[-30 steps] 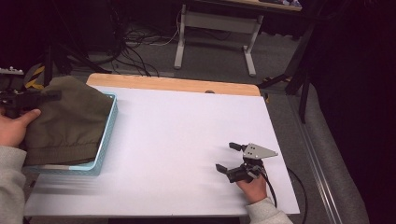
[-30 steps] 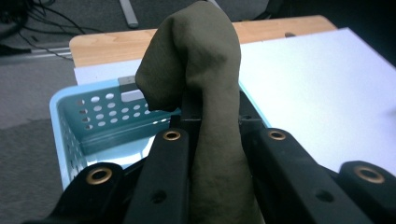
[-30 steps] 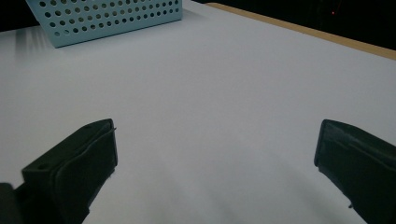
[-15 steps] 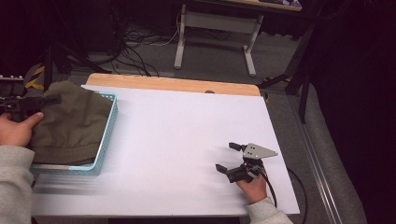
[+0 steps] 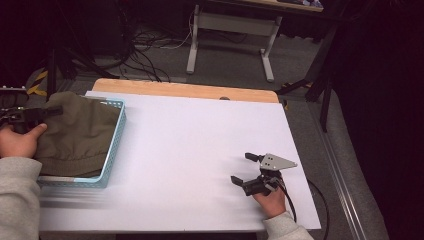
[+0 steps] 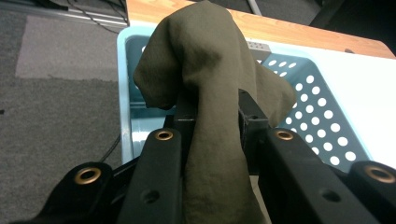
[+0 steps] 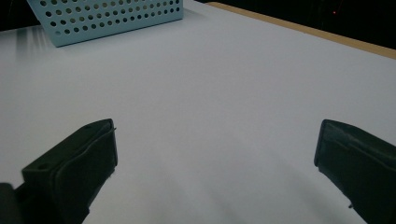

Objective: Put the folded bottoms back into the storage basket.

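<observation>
— What's my left tool (image 6: 212, 121) doing?

— It's clamped on the olive cloth (image 5: 80, 132), my hand low at the table's left edge. The cloth has sunk further into the blue basket (image 5: 114, 150) than a second ago and lies bunched there.

— And the right tool (image 5: 247, 170)?

— Jaws spread wide, resting near the table's front right corner, unmoved.

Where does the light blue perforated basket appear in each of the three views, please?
High view: the light blue basket sits at the table's left edge, under the olive green garment.
Left gripper view: its perforated wall lies behind the garment clamped in the left gripper.
Right gripper view: one corner at top left.
Shared landmark: the table's wooden edge strip.
</observation>
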A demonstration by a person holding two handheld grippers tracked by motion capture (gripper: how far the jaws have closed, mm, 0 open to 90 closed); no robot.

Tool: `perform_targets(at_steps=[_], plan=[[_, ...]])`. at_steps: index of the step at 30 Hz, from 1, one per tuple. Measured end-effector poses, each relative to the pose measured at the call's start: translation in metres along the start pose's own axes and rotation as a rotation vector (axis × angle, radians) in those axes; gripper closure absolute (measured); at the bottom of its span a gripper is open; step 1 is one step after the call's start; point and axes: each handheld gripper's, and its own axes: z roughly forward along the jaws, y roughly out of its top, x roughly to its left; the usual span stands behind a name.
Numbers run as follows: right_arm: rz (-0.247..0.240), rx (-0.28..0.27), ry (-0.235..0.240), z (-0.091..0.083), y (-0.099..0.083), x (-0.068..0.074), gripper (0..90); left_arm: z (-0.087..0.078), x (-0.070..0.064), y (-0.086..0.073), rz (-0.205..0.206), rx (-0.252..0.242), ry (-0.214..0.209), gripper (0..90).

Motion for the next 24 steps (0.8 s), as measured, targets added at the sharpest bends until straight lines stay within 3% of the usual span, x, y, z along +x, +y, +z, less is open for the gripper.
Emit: perform_targets(at_steps=[1,6,10,20,24], plan=[[0.000,0.000,0.000,0.000,0.000,0.000,0.0,0.000,0.000,0.000,0.000,0.000,0.000,74.5],[-0.001,0.000,0.001,0.000,0.000,0.000,0.0,0.009,-0.002,-0.003,-0.027,0.030,0.089,73.4],[-0.001,-0.001,0.001,0.000,0.000,0.000,0.0,0.011,-0.007,-0.004,-0.002,0.037,0.141,73.4],[-0.004,-0.001,0.001,0.000,0.000,0.000,0.0,0.019,-0.013,-0.008,0.004,0.073,0.189,71.5],[-0.004,-0.001,0.001,0.000,0.000,0.000,0.0,0.021,-0.016,-0.008,0.036,0.086,0.207,69.5]])
